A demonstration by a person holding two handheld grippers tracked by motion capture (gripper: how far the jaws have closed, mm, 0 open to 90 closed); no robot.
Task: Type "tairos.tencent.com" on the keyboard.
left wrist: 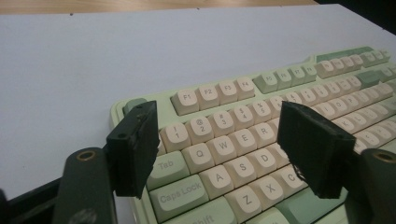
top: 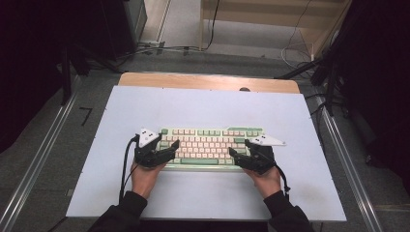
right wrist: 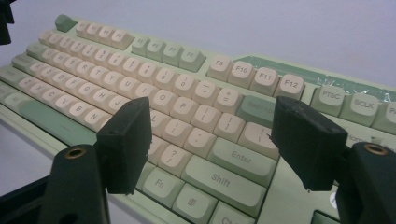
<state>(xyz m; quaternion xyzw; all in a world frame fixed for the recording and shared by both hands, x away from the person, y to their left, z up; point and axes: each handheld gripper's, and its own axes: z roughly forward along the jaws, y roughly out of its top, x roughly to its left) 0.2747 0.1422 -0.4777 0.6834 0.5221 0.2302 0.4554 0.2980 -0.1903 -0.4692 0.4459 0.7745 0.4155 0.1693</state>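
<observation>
Lying near the middle of the white table [top: 208, 104], slightly toward its near edge: a green-and-cream keyboard [top: 212, 145]. Hovering over its two ends, left gripper [top: 170, 146] and right gripper [top: 239, 150], fingers [left wrist: 135, 149] spread wide, gripping nothing.

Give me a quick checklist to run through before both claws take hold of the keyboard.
1. Left claw over the keyboard's left end, above the Q, W, A, S keys: ok.
2. Right claw over the right end, near the Enter key: ok.
3. Both claws' jaws apart, nothing clamped: ok.
4. Keyboard flat on the white board: ok.
5. Jaws wide enough to span the keyboard's edge: cannot tell.
6. Space around the keyboard free of other things: ok.
</observation>
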